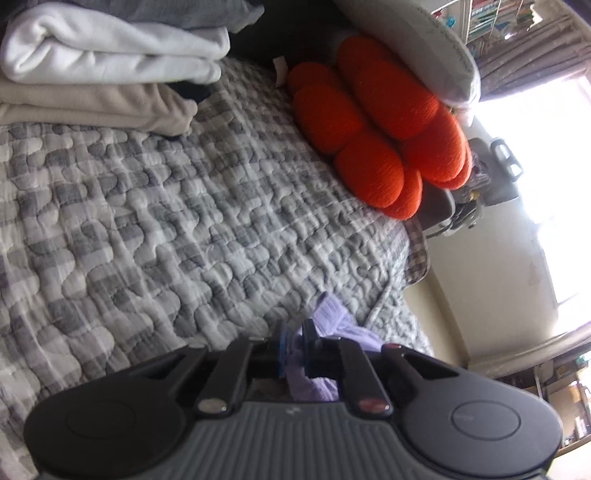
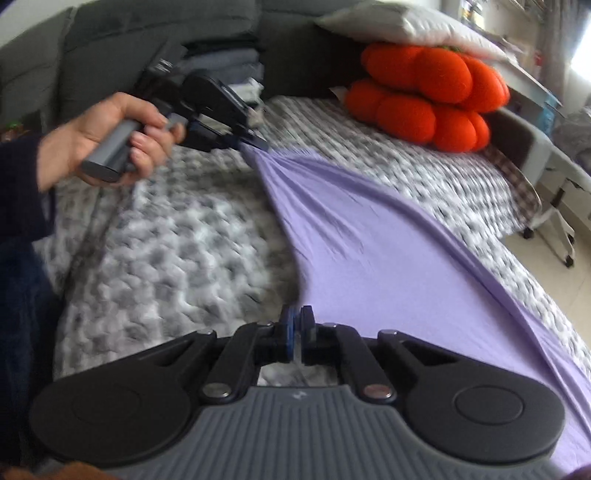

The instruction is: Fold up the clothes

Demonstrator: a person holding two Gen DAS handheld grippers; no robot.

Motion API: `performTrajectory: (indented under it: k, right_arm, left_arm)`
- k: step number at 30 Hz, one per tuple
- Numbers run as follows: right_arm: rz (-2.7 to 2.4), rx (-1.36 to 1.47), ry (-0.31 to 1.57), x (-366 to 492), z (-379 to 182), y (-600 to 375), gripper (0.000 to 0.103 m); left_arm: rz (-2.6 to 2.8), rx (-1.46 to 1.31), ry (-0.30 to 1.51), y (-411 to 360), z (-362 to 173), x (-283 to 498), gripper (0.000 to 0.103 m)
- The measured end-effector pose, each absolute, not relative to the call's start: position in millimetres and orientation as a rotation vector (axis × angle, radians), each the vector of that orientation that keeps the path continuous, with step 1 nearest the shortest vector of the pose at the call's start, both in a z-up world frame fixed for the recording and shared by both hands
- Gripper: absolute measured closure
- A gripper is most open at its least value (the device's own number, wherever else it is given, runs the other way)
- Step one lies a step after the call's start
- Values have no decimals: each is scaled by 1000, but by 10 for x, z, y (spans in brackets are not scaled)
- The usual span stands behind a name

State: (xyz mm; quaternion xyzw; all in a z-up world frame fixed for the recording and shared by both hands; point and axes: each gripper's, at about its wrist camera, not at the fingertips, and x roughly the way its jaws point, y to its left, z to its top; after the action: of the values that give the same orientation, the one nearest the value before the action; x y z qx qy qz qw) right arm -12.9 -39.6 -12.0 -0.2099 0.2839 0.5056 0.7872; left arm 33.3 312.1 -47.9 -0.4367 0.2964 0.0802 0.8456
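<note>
A lilac garment hangs stretched over the grey checked quilt between my two grippers. In the right wrist view my right gripper is shut at the garment's near edge, where the cloth runs into its tips. A hand holds the left gripper, which pinches the far corner, and folds fan out from there. In the left wrist view the left gripper is shut on bunched lilac cloth with a white label showing.
Folded white and beige clothes are stacked at the back left of the bed. An orange lobed cushion lies under a pale pillow at the head. The bed's edge and a wheeled chair are on the right.
</note>
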Motion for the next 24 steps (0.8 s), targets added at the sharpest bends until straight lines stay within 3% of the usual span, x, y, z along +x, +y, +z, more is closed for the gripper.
performTrajectory:
  k: [1, 7, 9, 19, 21, 23, 24]
  right_arm:
    - [1121, -436, 602, -154, -75, -413, 103]
    - [1072, -498, 629, -113, -157, -373, 101]
    - [1049, -517, 626, -95, -166, -398, 91]
    - [867, -513, 602, 169, -59, -797, 90]
    - [769, -456, 606, 334, -12, -1064, 85]
    - [628, -373, 623, 536, 20, -1418, 59]
    - [556, -329, 630, 627, 31, -1607, 53]
  left_arm:
    - [177, -912, 624, 3128, -467, 309, 103]
    - [198, -926, 639, 3207, -494, 192, 103]
    - [187, -926, 639, 3187, -479, 171, 102]
    - [66, -814, 638, 2742, -266, 188, 92]
    - [40, -778, 638, 2640, -226, 193, 88]
    - [1, -755, 659, 2540, -213, 218, 79]
    - [-25, -747, 667, 2486, -206, 225, 75]
